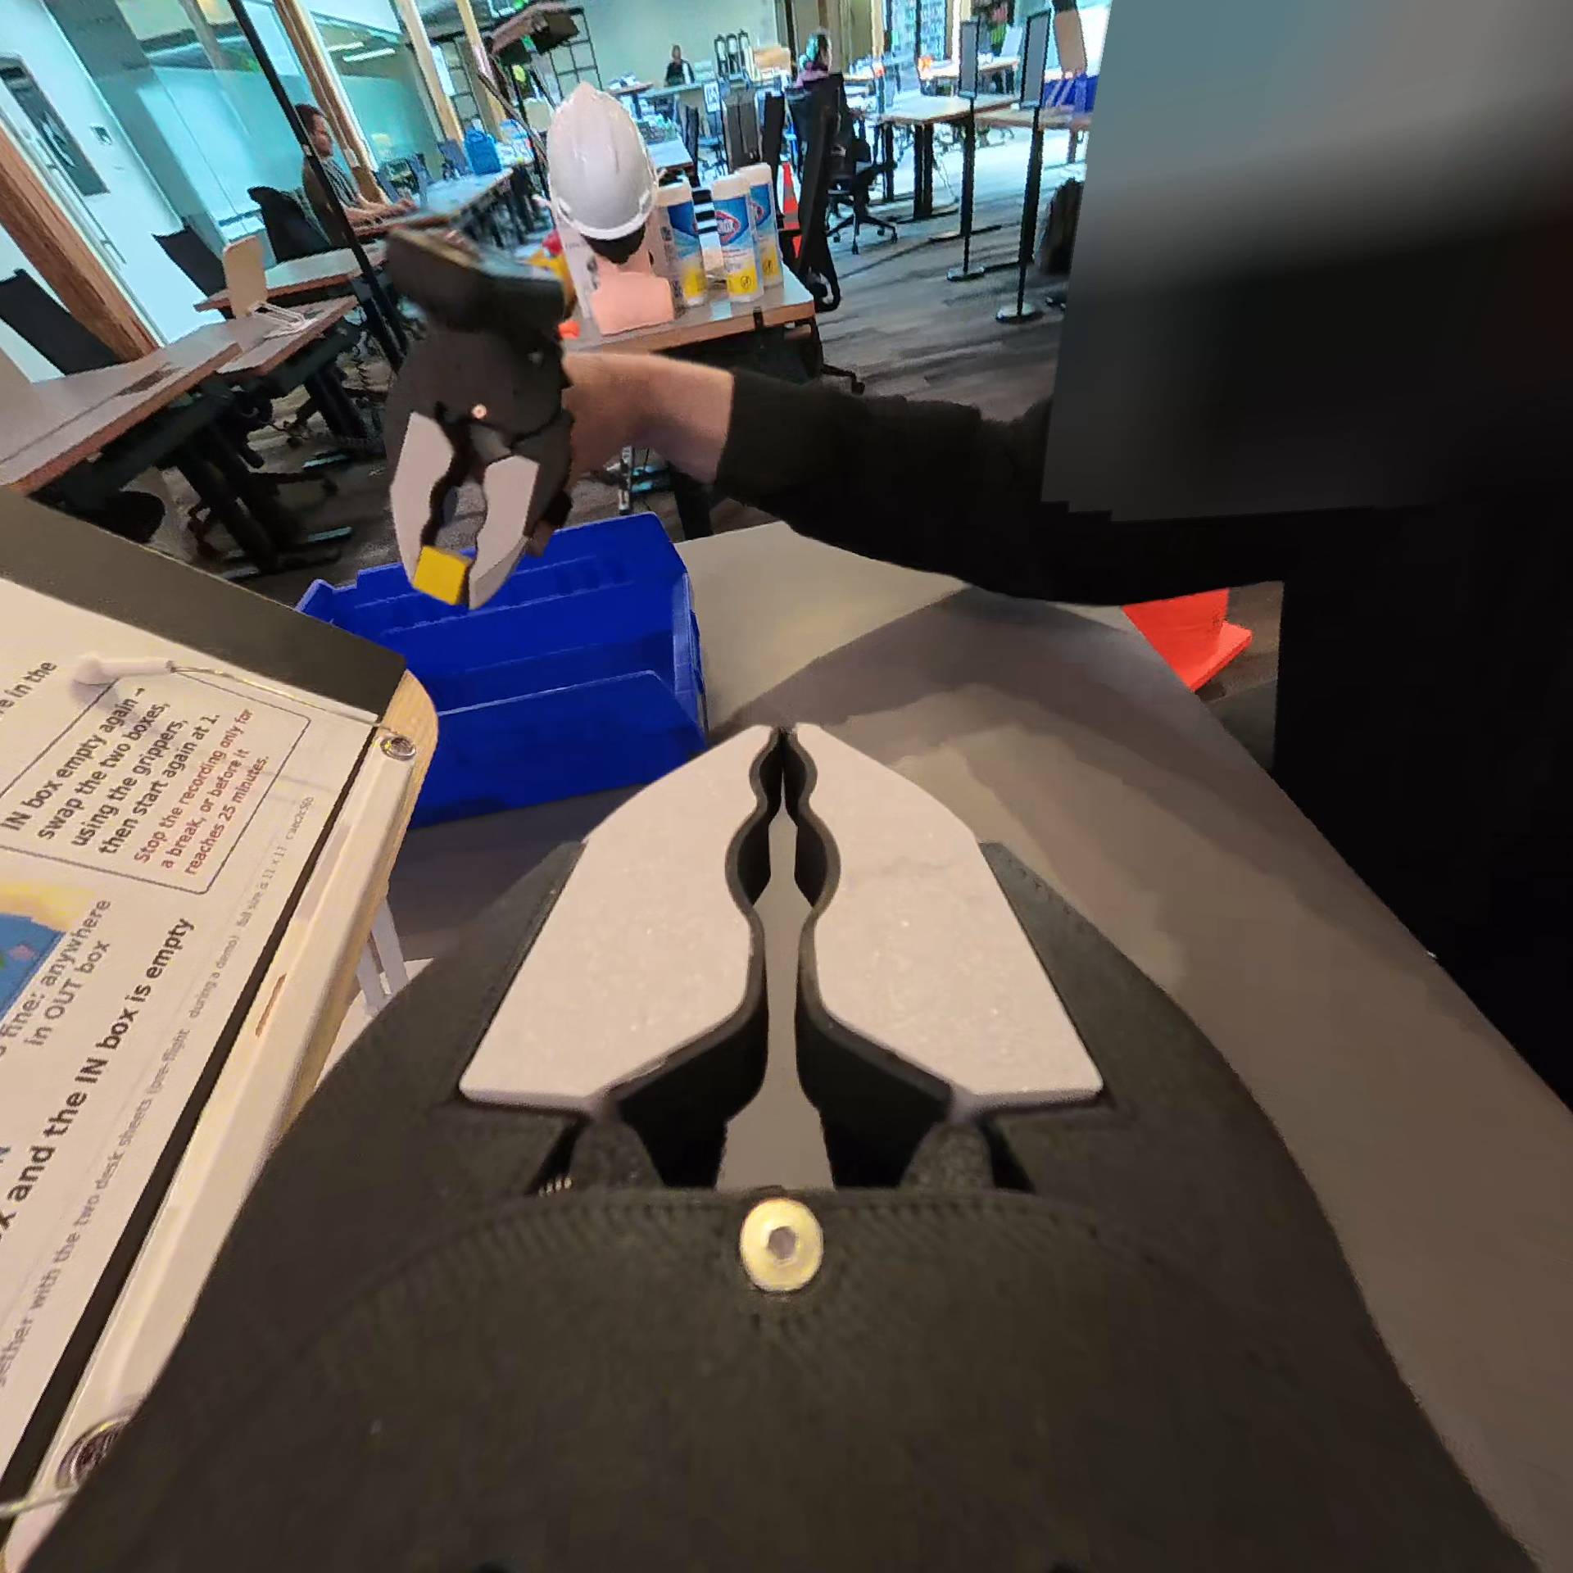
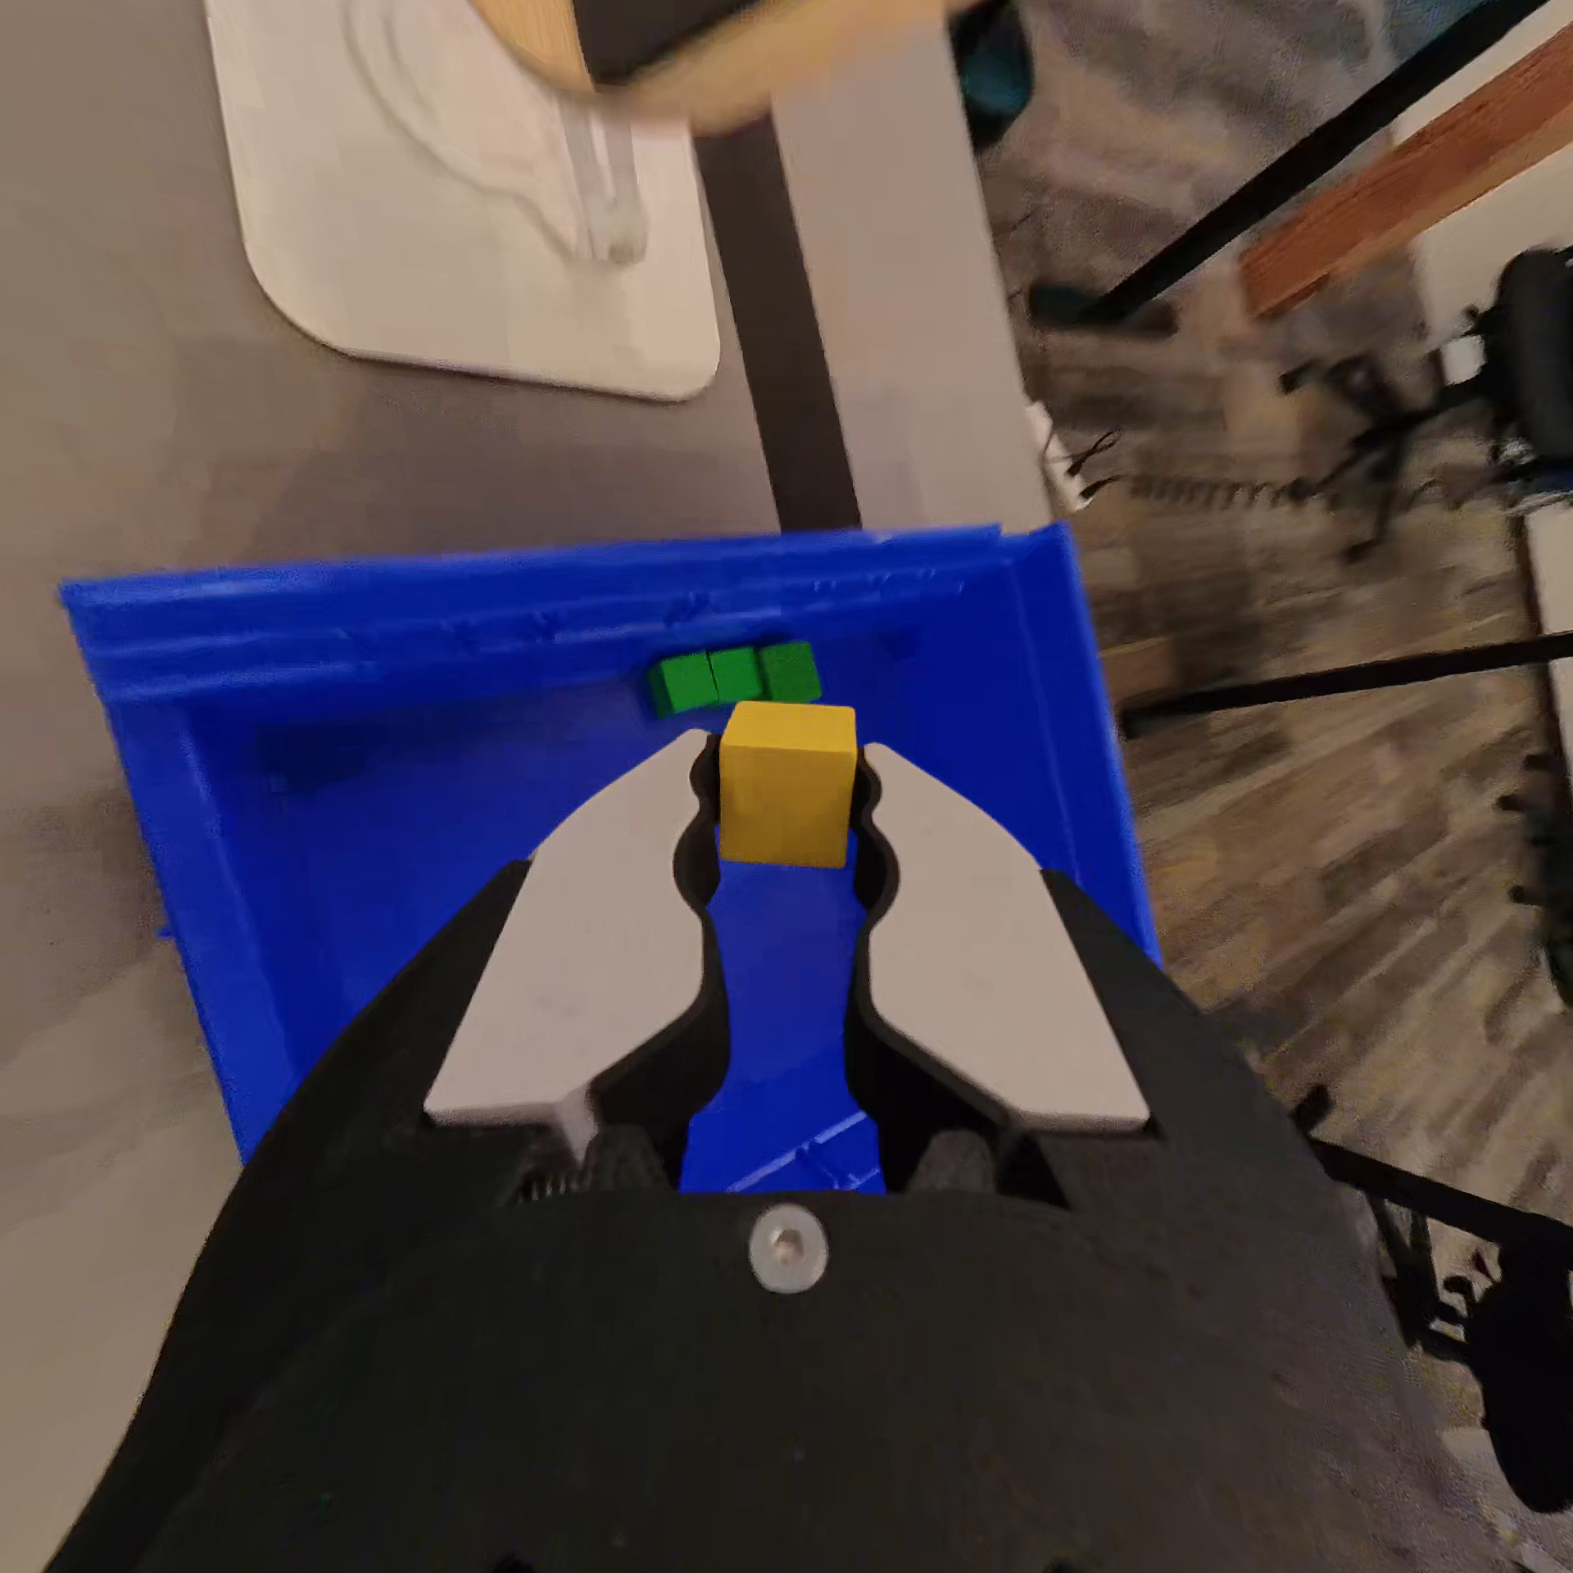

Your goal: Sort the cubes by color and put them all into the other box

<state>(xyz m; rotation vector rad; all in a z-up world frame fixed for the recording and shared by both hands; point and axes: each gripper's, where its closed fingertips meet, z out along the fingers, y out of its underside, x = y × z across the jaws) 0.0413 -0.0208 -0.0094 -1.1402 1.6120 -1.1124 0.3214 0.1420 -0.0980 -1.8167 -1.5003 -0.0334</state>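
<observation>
My right gripper (image 2: 787, 753) is shut on a yellow cube (image 2: 785, 783) and holds it above a blue box (image 2: 426, 647). Three green cubes (image 2: 734, 677) lie in a row against the box's far wall. In the left wrist view the right gripper (image 1: 455, 579) hangs over the blue box (image 1: 553, 681) with the yellow cube (image 1: 441, 574) between its tips. My left gripper (image 1: 781, 742) is shut and empty, above the grey table (image 1: 979, 681), to the right of the box.
A stand with a printed instruction sheet (image 1: 128, 894) rises at the left; its white base (image 2: 443, 213) shows beyond the box. The table edge (image 2: 936, 340) runs just right of the box. An orange cone (image 1: 1192, 630) sits at the far right. Office desks stand behind. Left tips to right tips: about 35 cm.
</observation>
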